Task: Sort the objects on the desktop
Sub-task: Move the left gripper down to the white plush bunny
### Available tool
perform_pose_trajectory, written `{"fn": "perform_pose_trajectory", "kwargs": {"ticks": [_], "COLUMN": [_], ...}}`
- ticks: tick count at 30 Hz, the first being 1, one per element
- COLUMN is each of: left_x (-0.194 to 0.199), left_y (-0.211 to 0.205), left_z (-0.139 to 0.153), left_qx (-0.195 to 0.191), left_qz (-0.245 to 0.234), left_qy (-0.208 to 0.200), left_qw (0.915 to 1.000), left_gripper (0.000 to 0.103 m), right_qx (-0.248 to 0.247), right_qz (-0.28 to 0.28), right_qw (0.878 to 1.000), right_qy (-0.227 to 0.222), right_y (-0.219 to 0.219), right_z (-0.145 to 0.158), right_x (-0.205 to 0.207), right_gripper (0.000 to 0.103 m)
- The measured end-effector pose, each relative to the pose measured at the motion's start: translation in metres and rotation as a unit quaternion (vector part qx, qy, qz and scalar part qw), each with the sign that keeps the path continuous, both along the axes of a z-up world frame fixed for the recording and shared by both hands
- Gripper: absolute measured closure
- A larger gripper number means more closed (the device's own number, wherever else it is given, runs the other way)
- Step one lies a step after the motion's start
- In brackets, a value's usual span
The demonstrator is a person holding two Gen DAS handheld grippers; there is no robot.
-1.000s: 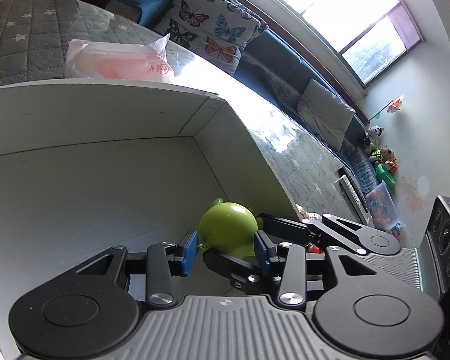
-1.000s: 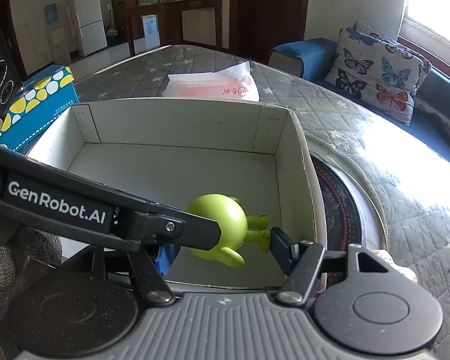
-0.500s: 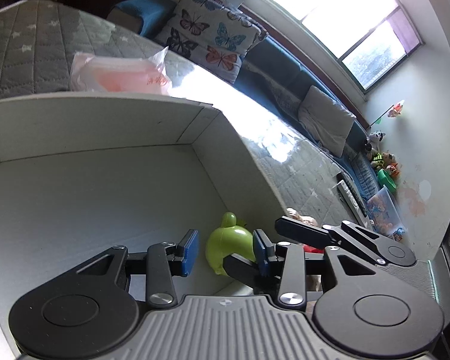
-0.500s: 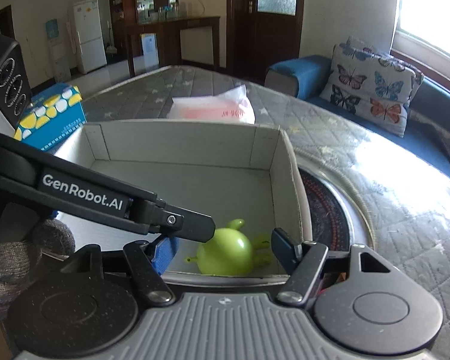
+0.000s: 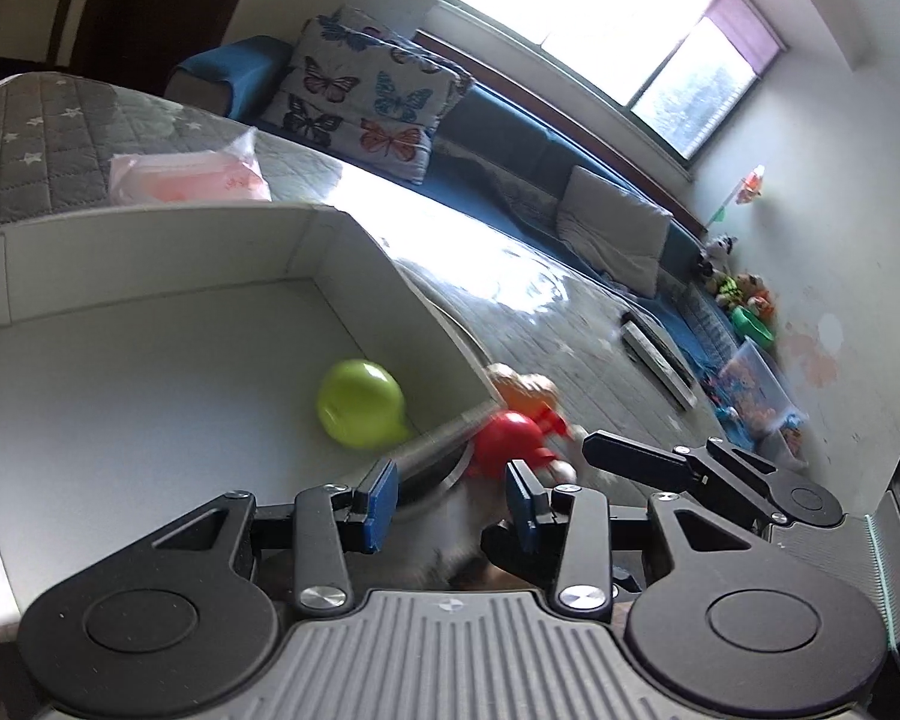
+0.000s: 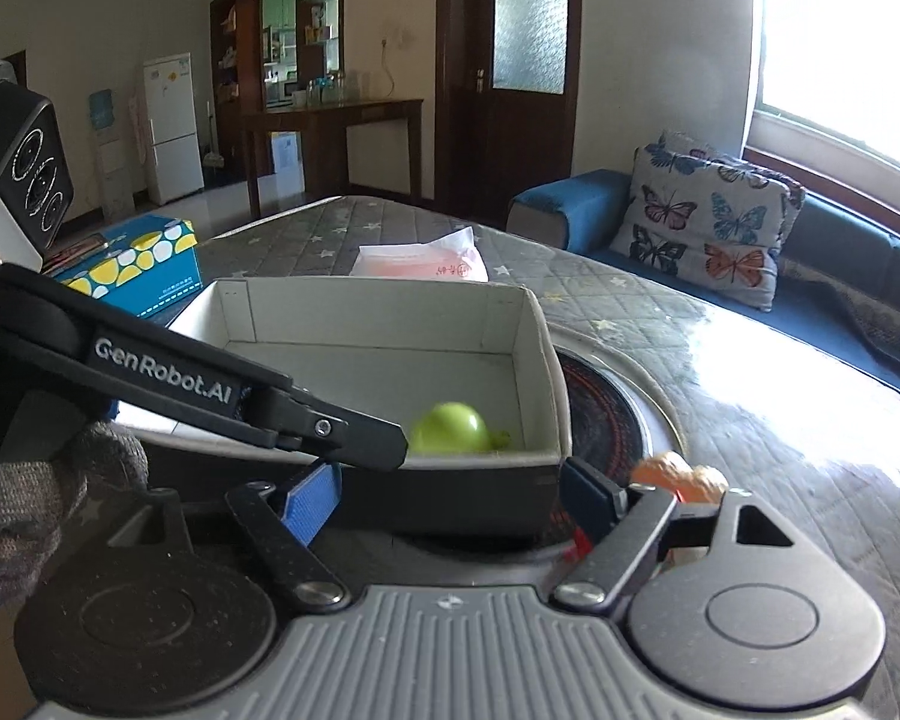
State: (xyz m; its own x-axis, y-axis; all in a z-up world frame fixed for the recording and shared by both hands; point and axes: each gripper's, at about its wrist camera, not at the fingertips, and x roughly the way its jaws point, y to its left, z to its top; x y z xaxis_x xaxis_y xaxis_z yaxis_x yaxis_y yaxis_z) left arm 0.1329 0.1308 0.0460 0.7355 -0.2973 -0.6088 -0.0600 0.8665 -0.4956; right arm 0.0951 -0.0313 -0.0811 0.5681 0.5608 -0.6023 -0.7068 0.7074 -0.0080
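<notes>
Green toy point(image 6: 449, 427) lies in the white box's point(image 6: 534, 324) near right corner. Both grippers, left point(image 5: 450, 501) spread empty, right point(image 6: 450, 495) opening empty; next, approach the red toy point(image 5: 507, 435) squarely.

Lime-green toy point(image 5: 359, 403), white box point(image 5: 150, 252)

Red toy point(image 5: 510, 441) blurry just past the left jaws, orange toy point(image 6: 678, 475) half hidden behind the right one
</notes>
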Motion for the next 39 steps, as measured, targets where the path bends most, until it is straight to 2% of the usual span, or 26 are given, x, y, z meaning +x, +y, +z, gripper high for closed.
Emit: {"fn": "perform_pose_trajectory", "kwargs": {"ticks": [11,13,16,26,33,39], "left_x": [-0.038,-0.042,-0.044,-0.028,-0.011,-0.002], "left_y": [-0.038,-0.042,-0.052,-0.085,-0.100,-0.113], "left_z": [-0.010,-0.013,-0.017,-0.034,-0.040,-0.048], "left_qx": [0.007,0.007,0.009,0.025,0.030,0.051], "left_qz": [-0.037,-0.044,-0.058,-0.101,-0.111,-0.108], "left_qy": [0.006,0.008,0.014,0.039,0.045,0.054], "left_qw": [0.9993,0.9990,0.9982,0.9938,0.9923,0.9914], "left_gripper": [0.061,0.061,0.061,0.061,0.061,0.061], "right_qx": [0.004,0.003,-0.006,-0.015,-0.009,-0.001], "right_qz": [-0.028,-0.031,-0.037,-0.057,-0.059,-0.064], "right_qw": [1.000,0.999,0.999,0.998,0.998,0.997], "right_qy": [0.003,0.007,0.014,0.025,0.034,0.040], "right_y": [-0.047,-0.053,-0.058,-0.071,-0.078,-0.084], "right_z": [-0.016,-0.021,-0.031,-0.049,-0.055,-0.058], "right_x": [-0.049,-0.055,-0.060,-0.055,-0.054,-0.054], "right_gripper": [0.020,0.016,0.016,0.011,0.012,0.013]}}
